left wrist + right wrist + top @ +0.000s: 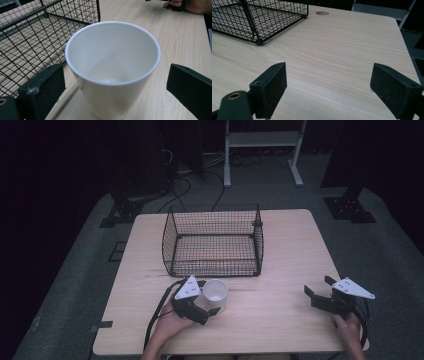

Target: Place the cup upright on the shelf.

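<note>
Left gripper (207,306), jaws apart, flanked upright white cup (215,292) at lower centre; right gripper (316,290) open, far right.

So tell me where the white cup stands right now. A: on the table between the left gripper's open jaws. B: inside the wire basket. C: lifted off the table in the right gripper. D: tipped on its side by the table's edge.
A: the white cup stands upright on the table, just outside the wire basket, with the left gripper open around it, a jaw on each side.
</note>
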A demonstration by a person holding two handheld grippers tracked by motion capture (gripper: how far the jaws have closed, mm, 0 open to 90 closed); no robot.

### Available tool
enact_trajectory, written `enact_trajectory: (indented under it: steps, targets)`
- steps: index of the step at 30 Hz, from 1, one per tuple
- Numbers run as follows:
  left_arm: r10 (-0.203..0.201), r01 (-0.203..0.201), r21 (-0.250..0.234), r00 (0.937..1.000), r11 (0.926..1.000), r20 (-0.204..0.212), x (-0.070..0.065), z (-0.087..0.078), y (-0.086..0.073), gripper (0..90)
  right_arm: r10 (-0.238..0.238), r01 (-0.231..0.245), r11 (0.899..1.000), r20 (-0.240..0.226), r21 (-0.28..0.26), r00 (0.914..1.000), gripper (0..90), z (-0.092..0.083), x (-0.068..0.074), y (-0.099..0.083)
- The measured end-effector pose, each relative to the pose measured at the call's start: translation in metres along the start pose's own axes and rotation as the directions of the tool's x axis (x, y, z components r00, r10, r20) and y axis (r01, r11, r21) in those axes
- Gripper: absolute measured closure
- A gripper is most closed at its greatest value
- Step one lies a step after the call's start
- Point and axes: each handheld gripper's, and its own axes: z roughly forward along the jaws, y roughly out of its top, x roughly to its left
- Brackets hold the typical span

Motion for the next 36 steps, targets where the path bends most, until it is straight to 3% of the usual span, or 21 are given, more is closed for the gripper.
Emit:
enact_trajectory:
  steps: [15, 36]
  targets:
    - [-0.004, 0.004, 0.048, 1.0, 0.9988, -0.004, 0.006, 0.015, 0.001, 1.6, 0.001, -0.001, 1.0, -0.002, -0.002, 1.0, 13.1, 0.0, 0.0, 0.0]
    - [0.031, -0.033, 0.069, 0.999, 0.9971, 0.033, 0.008, 0.018, 0.009, 19.7, 0.001, -0.001, 1.0, -0.002, -0.004, 1.0, 13.1, 0.0, 0.0, 0.0]
